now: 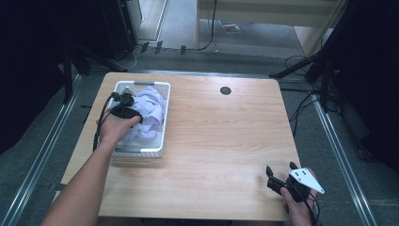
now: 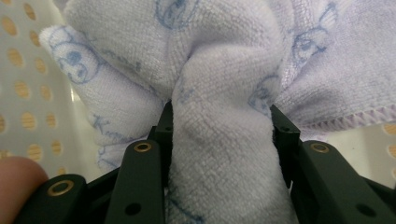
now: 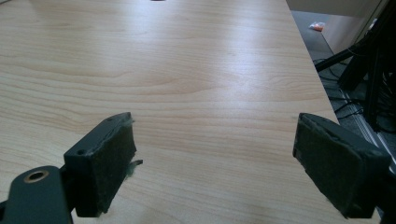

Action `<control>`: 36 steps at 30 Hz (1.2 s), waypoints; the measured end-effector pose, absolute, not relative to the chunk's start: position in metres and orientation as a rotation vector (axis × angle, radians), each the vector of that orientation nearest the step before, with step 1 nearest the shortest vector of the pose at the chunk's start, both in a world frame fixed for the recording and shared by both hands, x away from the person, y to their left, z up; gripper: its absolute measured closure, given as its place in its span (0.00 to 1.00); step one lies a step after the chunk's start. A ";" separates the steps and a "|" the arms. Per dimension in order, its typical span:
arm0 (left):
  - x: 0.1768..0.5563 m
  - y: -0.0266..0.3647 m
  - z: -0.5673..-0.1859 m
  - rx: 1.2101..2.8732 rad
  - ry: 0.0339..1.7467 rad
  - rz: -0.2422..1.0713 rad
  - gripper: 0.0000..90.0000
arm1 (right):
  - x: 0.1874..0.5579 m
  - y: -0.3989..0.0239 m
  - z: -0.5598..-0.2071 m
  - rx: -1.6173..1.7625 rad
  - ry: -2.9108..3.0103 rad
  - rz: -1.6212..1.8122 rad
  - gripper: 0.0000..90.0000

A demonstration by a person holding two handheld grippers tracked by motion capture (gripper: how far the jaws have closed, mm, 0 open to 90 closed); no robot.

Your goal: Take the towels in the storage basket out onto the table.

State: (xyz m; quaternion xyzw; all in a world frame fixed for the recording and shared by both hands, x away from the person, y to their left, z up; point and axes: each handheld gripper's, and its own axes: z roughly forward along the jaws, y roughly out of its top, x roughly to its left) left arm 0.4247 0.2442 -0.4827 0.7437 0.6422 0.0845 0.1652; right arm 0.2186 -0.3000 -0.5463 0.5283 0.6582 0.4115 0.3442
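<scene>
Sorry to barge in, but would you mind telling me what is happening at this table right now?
A person is working with a hand-held gripper in each hand. The left hand-held gripper is clamped on a fold of the pale lilac terry towel with blue bear prints, which lies in the white perforated plastic basket. The right hand-held gripper waits open above the light wooden table.

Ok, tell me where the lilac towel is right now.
In the high view the lilac towel lies bunched in the white perforated basket at the table's left side, with the left gripper shut on a fold of it.
</scene>
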 end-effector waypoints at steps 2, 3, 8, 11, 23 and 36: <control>0.424 0.245 -0.480 2.099 1.829 0.232 0.66 | 0.219 -0.300 -0.546 1.372 1.709 1.069 0.15; 0.424 0.246 -0.478 2.096 1.830 0.225 0.66 | 0.219 -0.300 -0.546 1.372 1.709 1.068 0.15; 0.421 0.249 -0.465 2.099 1.820 0.250 0.66 | 0.218 -0.300 -0.546 1.373 1.708 1.069 0.15; 0.420 0.252 -0.453 2.075 1.822 0.252 0.66 | 0.218 -0.300 -0.546 1.372 1.710 1.070 0.15; 0.415 0.261 -0.406 2.031 1.785 0.288 0.66 | 0.219 -0.300 -0.546 1.372 1.709 1.068 0.15; 0.413 0.265 -0.367 2.002 1.776 0.303 0.65 | 0.219 -0.300 -0.546 1.374 1.710 1.069 0.15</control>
